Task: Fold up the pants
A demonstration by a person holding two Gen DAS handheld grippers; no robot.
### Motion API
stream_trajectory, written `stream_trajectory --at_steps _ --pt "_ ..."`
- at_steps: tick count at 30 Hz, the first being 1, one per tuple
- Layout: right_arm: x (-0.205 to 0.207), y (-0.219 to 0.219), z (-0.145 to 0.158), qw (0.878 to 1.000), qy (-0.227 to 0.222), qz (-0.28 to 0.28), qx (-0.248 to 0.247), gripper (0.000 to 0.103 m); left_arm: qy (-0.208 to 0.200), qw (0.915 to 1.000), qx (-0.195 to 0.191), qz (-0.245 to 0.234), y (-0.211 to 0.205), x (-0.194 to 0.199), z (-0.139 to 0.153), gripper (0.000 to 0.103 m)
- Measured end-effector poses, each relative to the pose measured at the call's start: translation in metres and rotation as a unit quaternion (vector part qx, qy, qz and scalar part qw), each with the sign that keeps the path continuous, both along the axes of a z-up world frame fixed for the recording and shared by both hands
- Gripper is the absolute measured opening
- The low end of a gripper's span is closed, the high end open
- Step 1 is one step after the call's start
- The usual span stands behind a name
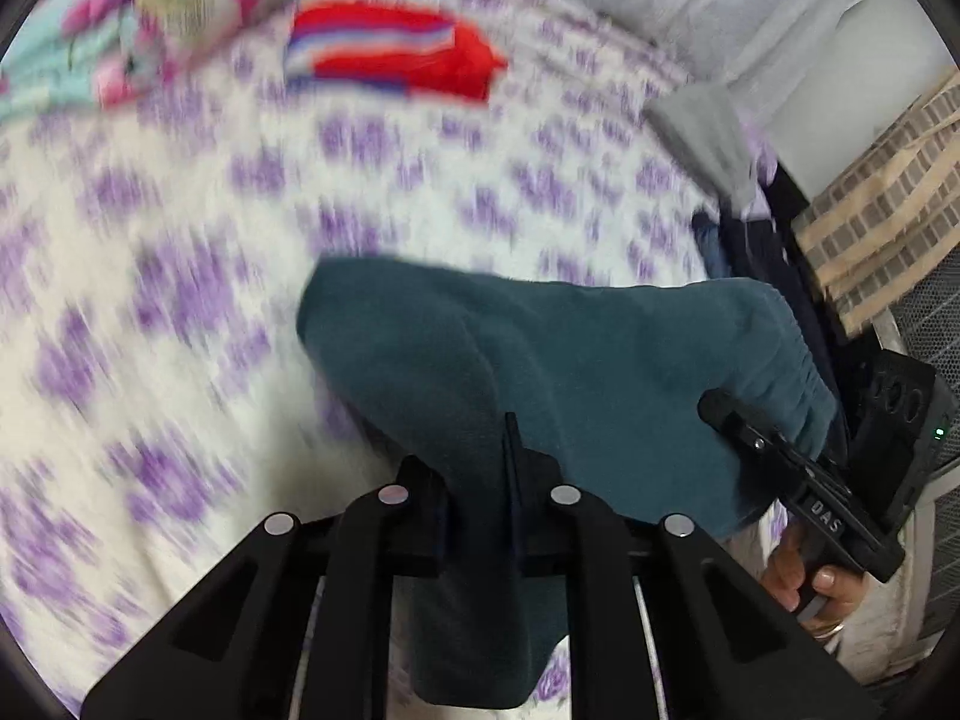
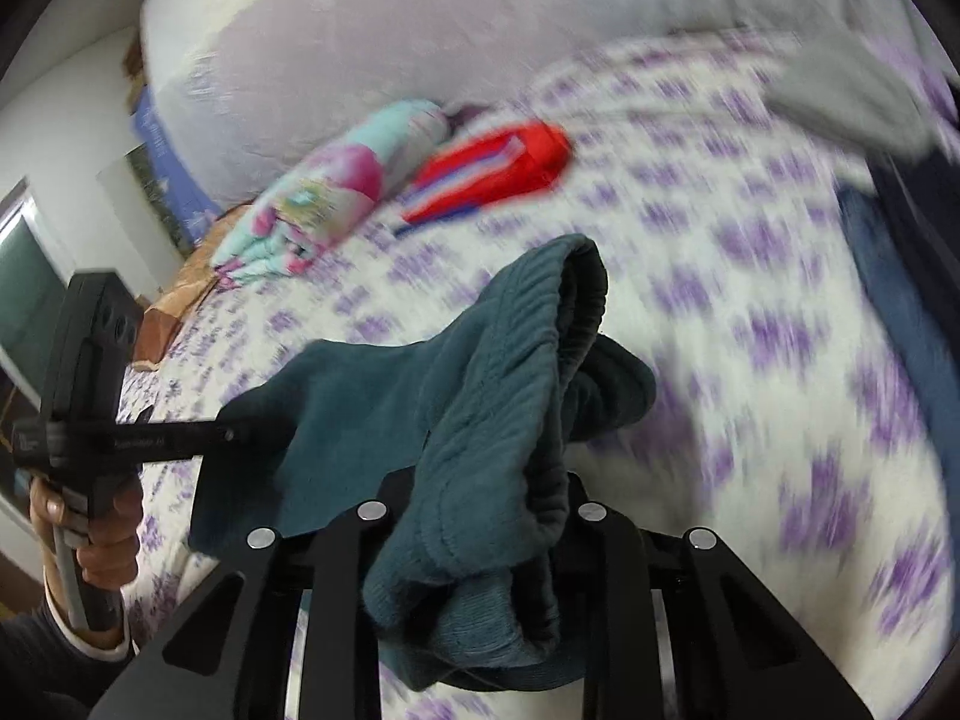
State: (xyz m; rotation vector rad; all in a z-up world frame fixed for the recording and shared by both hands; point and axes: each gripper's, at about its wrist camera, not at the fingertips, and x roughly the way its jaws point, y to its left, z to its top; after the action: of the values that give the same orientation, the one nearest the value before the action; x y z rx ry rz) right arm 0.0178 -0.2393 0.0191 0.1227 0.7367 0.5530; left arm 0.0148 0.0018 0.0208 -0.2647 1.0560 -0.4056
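Where both grippers clamp them, teal fleece pants, bunched, ribbed waistband.

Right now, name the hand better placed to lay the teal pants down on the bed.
Right, tentatively: the right gripper pinches the bunched waistband; the left gripper holds flat fabric of the teal pants.

The bed is covered by a purple-flowered white sheet, on which a red striped garment and a pink-and-turquoise bundle are laid.
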Motion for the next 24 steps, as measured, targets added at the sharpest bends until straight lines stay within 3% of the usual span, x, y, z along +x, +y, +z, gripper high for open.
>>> stream_trajectory --at_steps 5,9,11,12,13,14,15,16,17,18,19,24 --pt "0.054 0.041 0.058 0.996 -0.084 0.03 -0.016 0.026 -0.078 0.9953 0.035 0.046 0.018 0.042 0.051 0.012" --pt "0.126 0.068 0.054 0.996 -0.089 0.026 0.017 0.034 -0.127 0.9838 0.075 0.102 0.038 0.086 0.064 0.014" --pt "0.165 0.083 0.025 0.997 -0.074 -0.002 -0.01 0.045 -0.127 0.9772 0.101 0.137 0.047 0.115 0.046 0.018" --pt "0.176 0.088 0.012 0.997 -0.066 -0.028 -0.038 0.059 -0.123 0.9696 0.14 0.158 0.05 0.133 0.026 0.027" --pt "0.192 0.095 -0.011 0.99 -0.047 -0.085 -0.1 0.066 -0.107 0.9604 0.183 0.181 0.053 0.149 0.001 0.036" --pt "0.201 0.097 -0.028 0.982 -0.021 -0.119 -0.143 0.066 -0.09 0.9524 0.215 0.196 0.055 0.158 -0.017 0.054" --pt "0.208 0.095 -0.043 0.979 0.005 -0.136 -0.155 0.07 -0.051 0.9397 0.264 0.212 0.061 0.171 -0.051 0.062" --pt "0.208 0.089 -0.048 0.982 0.011 -0.136 -0.127 0.076 -0.047 0.9408 0.263 0.209 0.064 0.172 -0.065 0.065" --pt "0.208 0.085 -0.048 0.982 0.011 -0.14 -0.123 0.078 -0.091 0.9284 0.288 0.216 0.058 0.167 -0.063 0.068" --pt "0.209 0.085 -0.045 0.982 0.01 -0.134 -0.13 0.079 -0.087 0.9216 0.32 0.202 0.05 0.169 -0.061 0.069" --pt "0.208 0.085 -0.043 0.983 0.005 -0.129 -0.132 0.08 -0.088 0.919 0.33 0.197 0.046 0.17 -0.059 0.07" --pt "0.209 0.076 -0.046 0.986 0.007 -0.127 -0.108 0.084 -0.082 0.9217 0.308 0.221 0.053 0.168 -0.059 0.077"
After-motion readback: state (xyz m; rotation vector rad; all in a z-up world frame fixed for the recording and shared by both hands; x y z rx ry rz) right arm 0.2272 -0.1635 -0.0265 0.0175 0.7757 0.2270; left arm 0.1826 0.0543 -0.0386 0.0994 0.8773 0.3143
